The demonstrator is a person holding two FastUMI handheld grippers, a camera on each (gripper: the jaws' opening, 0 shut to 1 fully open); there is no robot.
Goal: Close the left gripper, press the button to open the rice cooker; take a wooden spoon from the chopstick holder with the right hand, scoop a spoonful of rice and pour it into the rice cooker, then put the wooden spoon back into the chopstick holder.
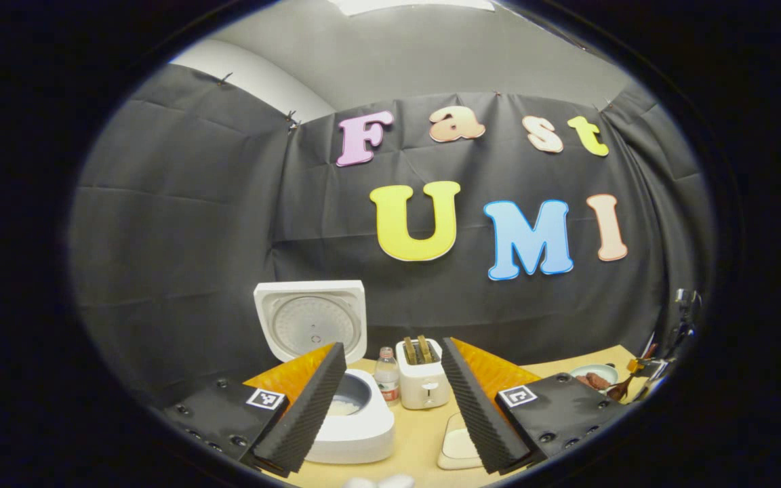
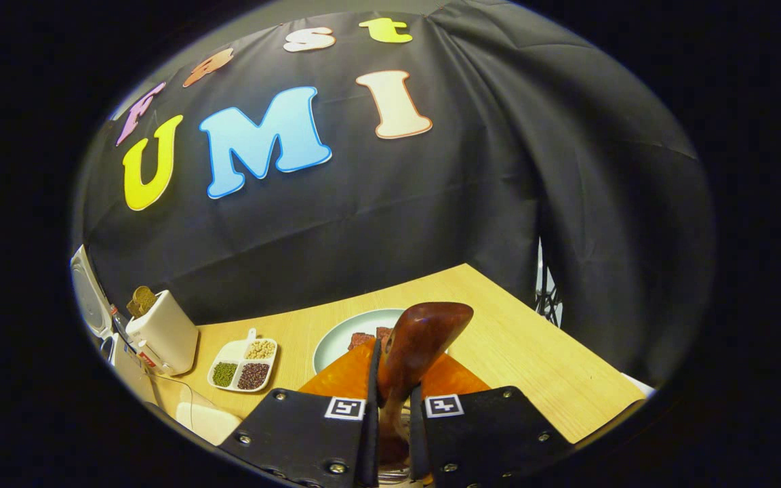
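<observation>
In the left gripper view the left gripper [image 1: 394,393] has its fingers spread wide with nothing between them. Behind its left finger stands the rice cooker [image 1: 353,420], lid raised; the finger hides part of the pot, where something pale shows. Beyond the gap stand a small bottle [image 1: 386,375] and a toaster [image 1: 422,381].

In the right gripper view the right gripper [image 2: 390,379] pinches the wooden spoon [image 2: 417,342] by its neck, bowl up above the fingertips; the handle below is hidden. Behind the spoon a plate [image 2: 343,339] is half covered. To the left of the fingers lies a divided dish [image 2: 245,366] of grains on the table [image 2: 533,366].
</observation>
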